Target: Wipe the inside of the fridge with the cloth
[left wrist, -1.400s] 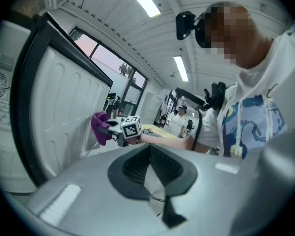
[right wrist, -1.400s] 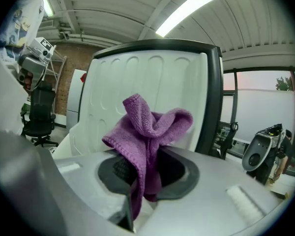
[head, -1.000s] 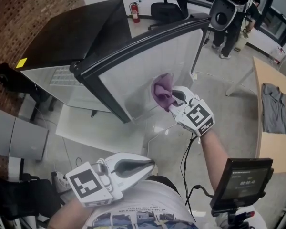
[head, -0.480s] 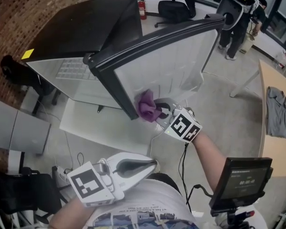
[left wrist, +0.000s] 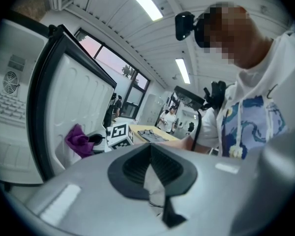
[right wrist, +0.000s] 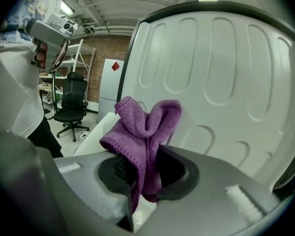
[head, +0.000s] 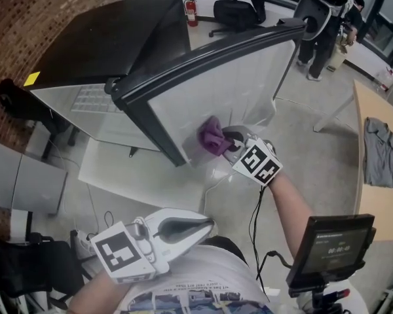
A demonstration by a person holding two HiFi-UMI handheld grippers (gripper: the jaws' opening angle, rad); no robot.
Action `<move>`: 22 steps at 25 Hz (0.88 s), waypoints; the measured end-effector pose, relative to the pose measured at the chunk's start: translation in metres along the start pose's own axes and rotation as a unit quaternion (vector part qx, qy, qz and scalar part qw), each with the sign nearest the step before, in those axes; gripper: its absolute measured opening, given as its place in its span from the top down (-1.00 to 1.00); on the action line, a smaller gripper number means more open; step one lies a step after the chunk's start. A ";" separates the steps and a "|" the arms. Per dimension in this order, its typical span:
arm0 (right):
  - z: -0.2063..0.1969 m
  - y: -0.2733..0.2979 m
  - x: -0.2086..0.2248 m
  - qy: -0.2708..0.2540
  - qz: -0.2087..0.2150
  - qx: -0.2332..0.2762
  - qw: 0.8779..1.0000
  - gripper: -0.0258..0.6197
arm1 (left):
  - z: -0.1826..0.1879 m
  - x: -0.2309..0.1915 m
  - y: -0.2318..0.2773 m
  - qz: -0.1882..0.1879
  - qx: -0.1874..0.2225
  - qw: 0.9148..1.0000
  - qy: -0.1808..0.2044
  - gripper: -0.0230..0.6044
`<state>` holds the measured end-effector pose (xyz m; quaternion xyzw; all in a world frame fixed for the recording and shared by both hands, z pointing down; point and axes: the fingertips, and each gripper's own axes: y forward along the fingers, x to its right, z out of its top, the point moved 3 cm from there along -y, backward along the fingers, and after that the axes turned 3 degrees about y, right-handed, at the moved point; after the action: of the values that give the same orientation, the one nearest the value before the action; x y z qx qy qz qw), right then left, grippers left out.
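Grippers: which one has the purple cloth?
The right gripper, pinching the purple cloth at the fridge door. The left gripper is shut on nothing.

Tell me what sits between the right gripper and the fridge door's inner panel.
The purple cloth, clamped in the right gripper; the right gripper view shows it.

R gripper [head: 228, 142] fwd, jaws on cloth [head: 211, 138]; L gripper [head: 206, 226] low, jaws together.

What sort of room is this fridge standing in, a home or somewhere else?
Probably a lab or office workspace rather than a home: an office chair and a fire extinguisher stand beyond the fridge, and a brick wall runs beside it.
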<state>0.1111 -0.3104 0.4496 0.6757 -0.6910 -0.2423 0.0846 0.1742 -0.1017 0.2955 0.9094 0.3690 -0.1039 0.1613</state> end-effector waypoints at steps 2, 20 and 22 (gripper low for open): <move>-0.007 -0.005 0.013 0.007 -0.013 -0.008 1.000 0.68 | 0.001 -0.001 0.005 -0.004 0.000 1.000 0.000 0.91; -0.076 -0.064 0.107 0.089 -0.142 -0.081 0.983 0.68 | 0.005 -0.002 0.028 -0.018 -0.009 1.000 0.006 0.91; -0.082 -0.069 0.113 0.100 -0.154 -0.091 0.979 0.68 | 0.004 -0.002 0.029 -0.019 -0.009 1.000 0.006 0.91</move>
<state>0.2012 -0.4364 0.4658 0.7845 -0.5416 -0.2453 0.1761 0.1930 -0.1241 0.2984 0.9014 0.3880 -0.0976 0.1652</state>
